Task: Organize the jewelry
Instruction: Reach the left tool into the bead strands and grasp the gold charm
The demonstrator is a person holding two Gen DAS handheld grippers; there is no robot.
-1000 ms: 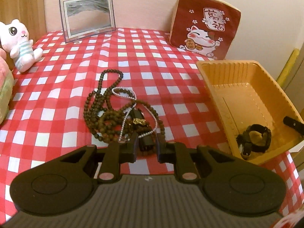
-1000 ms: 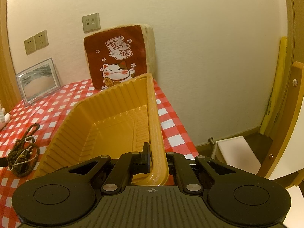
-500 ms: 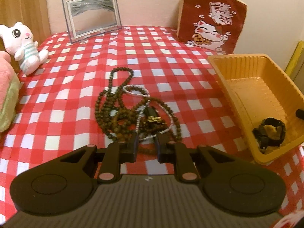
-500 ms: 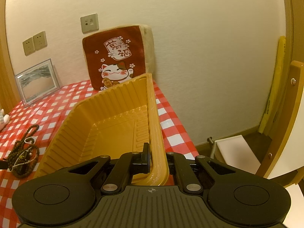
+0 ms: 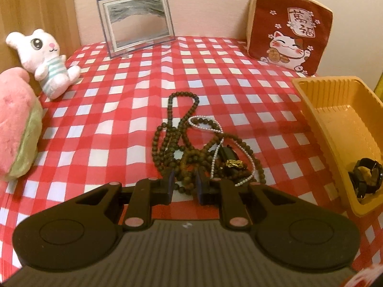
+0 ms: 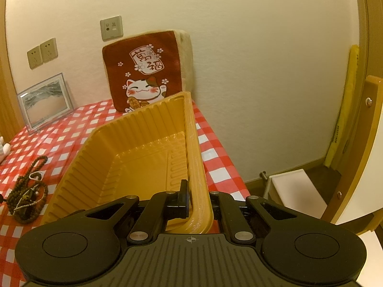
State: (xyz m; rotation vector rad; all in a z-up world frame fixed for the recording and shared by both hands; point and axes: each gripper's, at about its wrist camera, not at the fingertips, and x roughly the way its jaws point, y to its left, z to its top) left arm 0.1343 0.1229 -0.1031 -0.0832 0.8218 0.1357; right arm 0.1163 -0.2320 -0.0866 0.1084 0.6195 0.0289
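A: Which step is going on here?

B: The left gripper (image 5: 183, 185) is hanging over the tangle of beads (image 5: 191, 153) on the checked worktop (image 5: 107, 124), its jaws slightly parted with a few strands between them — not pinching, as far as I can tell.

A: And the other one?

B: The right gripper (image 6: 197, 199) is clamping the wall of the yellow tray (image 6: 143, 129), which is already holding one dark bracelet (image 5: 365, 174). I'd judge the next move needs a clean pinch on a single strand.

Checked table (image 5: 134, 129) w/ beads (image 5: 184, 143), tray (image 5: 308, 88), plushies (image 5: 47, 64), frame (image 5: 136, 24), cushion (image 5: 289, 31).
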